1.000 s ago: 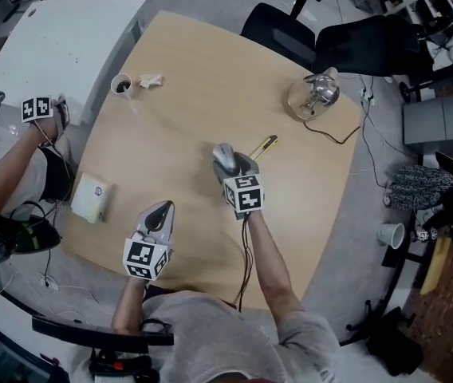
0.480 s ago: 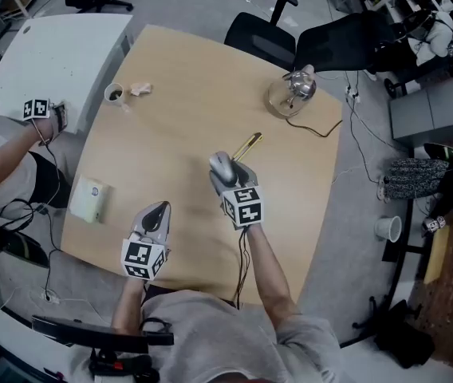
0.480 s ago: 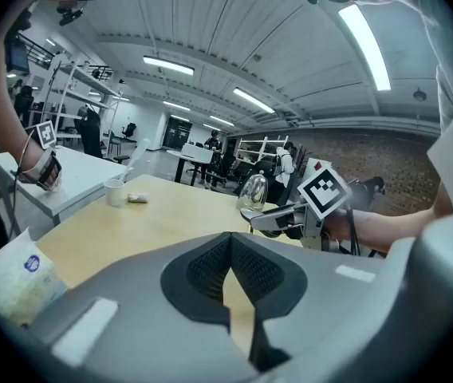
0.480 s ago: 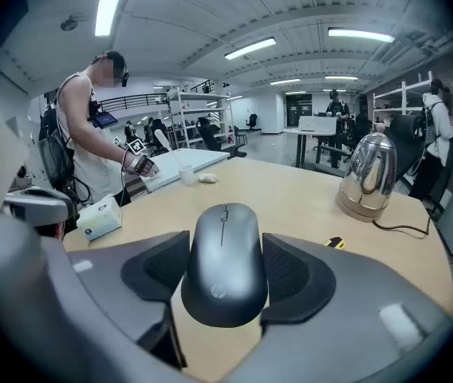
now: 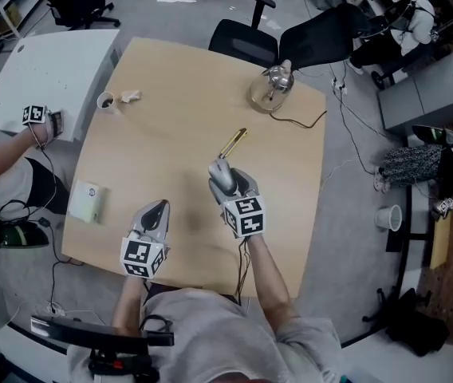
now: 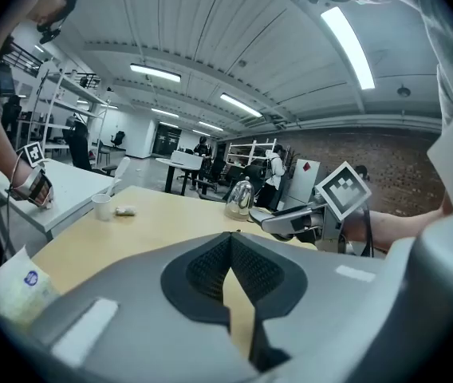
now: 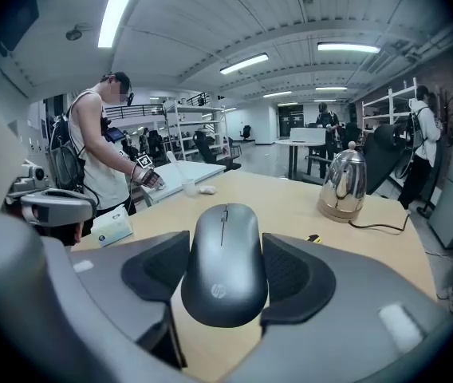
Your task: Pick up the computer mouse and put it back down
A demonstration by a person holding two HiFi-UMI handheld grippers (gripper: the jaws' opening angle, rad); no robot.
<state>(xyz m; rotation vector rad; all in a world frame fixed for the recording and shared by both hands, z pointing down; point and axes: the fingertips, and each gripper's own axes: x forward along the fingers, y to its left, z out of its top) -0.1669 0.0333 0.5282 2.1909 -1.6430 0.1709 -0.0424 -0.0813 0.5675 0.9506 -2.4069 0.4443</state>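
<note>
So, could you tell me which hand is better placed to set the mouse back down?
The right hand-held gripper: its jaws clamp the mouse over the table; the left hand-held gripper is shut and empty.

Counter [image 5: 171, 78]: kettle [image 5: 270, 86] at far right corner, cup [image 5: 105, 100] near far left corner, pack [image 5: 88, 202] on left edge, pen [image 5: 233, 143] in the middle, just behind the mouse [image 7: 225, 254] in the right tool [image 5: 230, 183].
</note>
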